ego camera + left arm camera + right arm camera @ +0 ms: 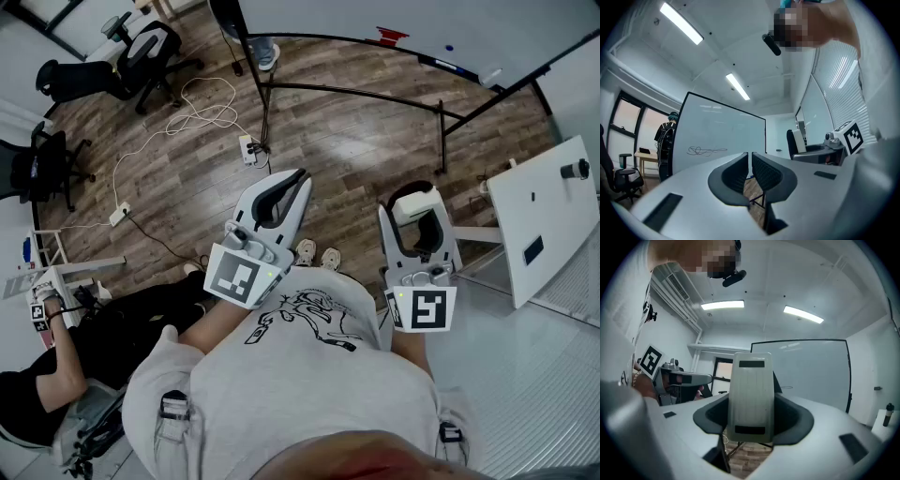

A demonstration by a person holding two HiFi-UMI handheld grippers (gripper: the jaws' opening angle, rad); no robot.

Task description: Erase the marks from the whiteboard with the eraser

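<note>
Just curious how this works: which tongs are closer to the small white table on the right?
Right. The right tongs, shut on the eraser, are on the side of the small white table; the left tongs, shut and empty, are beyond them, farther from it.

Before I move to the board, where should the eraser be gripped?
By its two long side edges, from behind, as the right gripper now clamps it. The eraser stands upright, flat, so a broad face should meet the whiteboard.
</note>
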